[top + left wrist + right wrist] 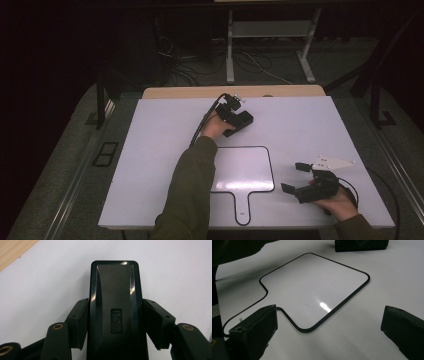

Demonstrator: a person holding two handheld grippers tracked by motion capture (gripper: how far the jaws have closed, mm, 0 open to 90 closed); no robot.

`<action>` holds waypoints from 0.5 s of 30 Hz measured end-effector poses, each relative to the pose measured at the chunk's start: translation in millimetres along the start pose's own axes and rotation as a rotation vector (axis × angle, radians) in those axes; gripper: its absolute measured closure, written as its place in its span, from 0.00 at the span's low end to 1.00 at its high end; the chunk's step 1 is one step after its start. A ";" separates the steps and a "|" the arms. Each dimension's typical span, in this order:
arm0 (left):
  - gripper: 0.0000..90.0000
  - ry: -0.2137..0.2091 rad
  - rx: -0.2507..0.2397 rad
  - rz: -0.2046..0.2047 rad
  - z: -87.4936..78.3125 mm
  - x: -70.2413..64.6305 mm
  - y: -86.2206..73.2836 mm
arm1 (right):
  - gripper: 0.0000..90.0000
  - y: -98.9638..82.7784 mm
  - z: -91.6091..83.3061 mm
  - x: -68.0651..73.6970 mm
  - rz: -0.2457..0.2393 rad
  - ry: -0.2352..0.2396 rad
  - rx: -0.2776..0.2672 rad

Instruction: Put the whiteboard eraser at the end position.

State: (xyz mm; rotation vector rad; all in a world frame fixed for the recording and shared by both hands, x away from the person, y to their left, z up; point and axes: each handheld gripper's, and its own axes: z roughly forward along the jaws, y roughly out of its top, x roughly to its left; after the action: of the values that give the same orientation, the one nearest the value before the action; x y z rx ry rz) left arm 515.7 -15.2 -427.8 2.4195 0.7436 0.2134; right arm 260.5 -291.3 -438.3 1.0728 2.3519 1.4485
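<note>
High view puts the left gripper (239, 119) far out over the white table (160, 150), its jaws clamped on the sides of a black block (115, 307) marked "deli", which lies flat between them. Well behind it and to its right, the right gripper (300, 179) hovers with jaws spread wide, holding nothing. Ahead of the right gripper lies a paddle-shaped whiteboard (312, 287), its surface bare.
</note>
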 end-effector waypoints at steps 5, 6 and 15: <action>0.39 -0.006 -0.034 -0.025 -3.4 2.6 -0.7 | 0.00 0.0 0.4 -0.2 -0.001 0.001 0.002; 0.38 -0.013 -0.040 -0.029 -4.1 3.1 -1.2 | 0.00 0.0 0.4 -0.1 -0.001 0.002 0.002; 0.22 -0.014 -0.086 -0.022 -16.5 1.3 -1.7 | 0.00 -0.9 0.0 -0.7 -0.001 0.000 0.002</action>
State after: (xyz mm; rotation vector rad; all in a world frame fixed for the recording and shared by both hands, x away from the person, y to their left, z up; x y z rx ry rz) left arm 510.9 -5.2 -415.4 2.3278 0.7398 0.2147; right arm 260.5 -292.0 -439.2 1.0715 2.3534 1.4461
